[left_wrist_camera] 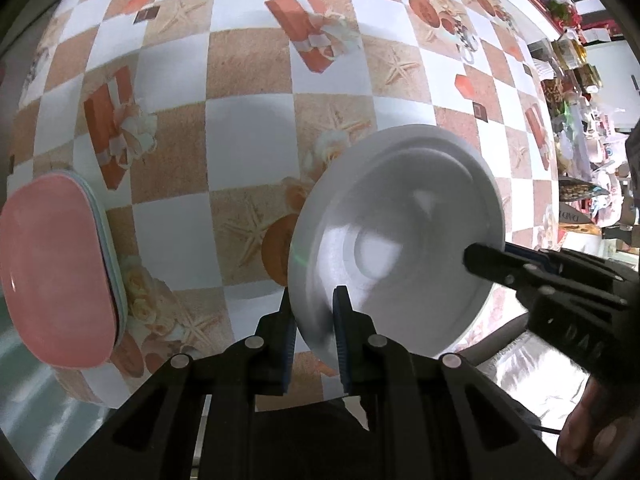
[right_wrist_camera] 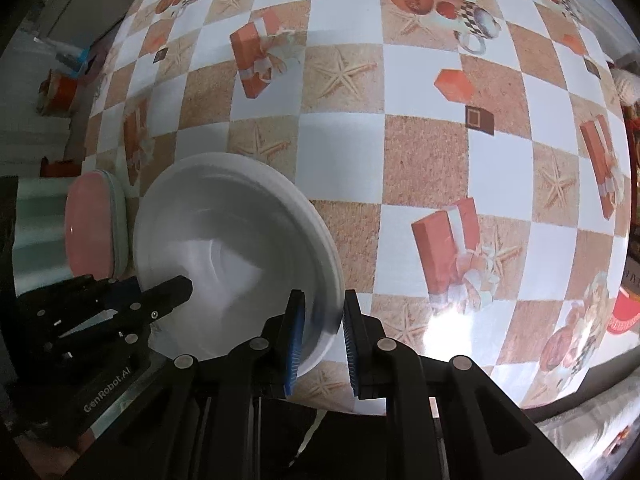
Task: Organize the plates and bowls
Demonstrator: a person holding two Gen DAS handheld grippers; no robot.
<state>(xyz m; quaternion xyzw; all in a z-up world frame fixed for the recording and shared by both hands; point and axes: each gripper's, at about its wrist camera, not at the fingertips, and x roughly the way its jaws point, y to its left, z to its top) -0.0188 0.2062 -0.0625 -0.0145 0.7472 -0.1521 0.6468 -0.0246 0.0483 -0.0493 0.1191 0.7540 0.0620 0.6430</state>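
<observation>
Left gripper: black two-finger tongs with blue ribbed pads (left_wrist_camera: 314,332), closed down narrow on the near rim of the white dishes, one pad outside the rim and one inside. The right wrist view shows it too (right_wrist_camera: 188,282), reaching in from the left with a finger over the inner wall.

Right gripper: same kind of black tongs with blue pads (right_wrist_camera: 320,332), pinched nearly closed on the rim at the opposite side. From the left wrist view it comes in from the right (left_wrist_camera: 476,258).

White dishes: round, glossy white bowl-shaped stack (left_wrist_camera: 394,240), looks like more than one nested since there are doubled rim edges (right_wrist_camera: 240,256). Both grippers have hold of it at once. Can't honestly tell if it's resting on the table or lifted slightly.

Pink stack: oval pink plastic dish on top of a few pale green/blue ones (left_wrist_camera: 56,276), sitting near the table edge, just left of the white dishes (right_wrist_camera: 92,226) and not touching them.

Table: checkered vinyl cloth (right_wrist_camera: 424,152), white and sandy squares with starfish and orange gift-box prints.

Person: bit of a hand (left_wrist_camera: 592,428) behind the right gripper, lower right.
</observation>
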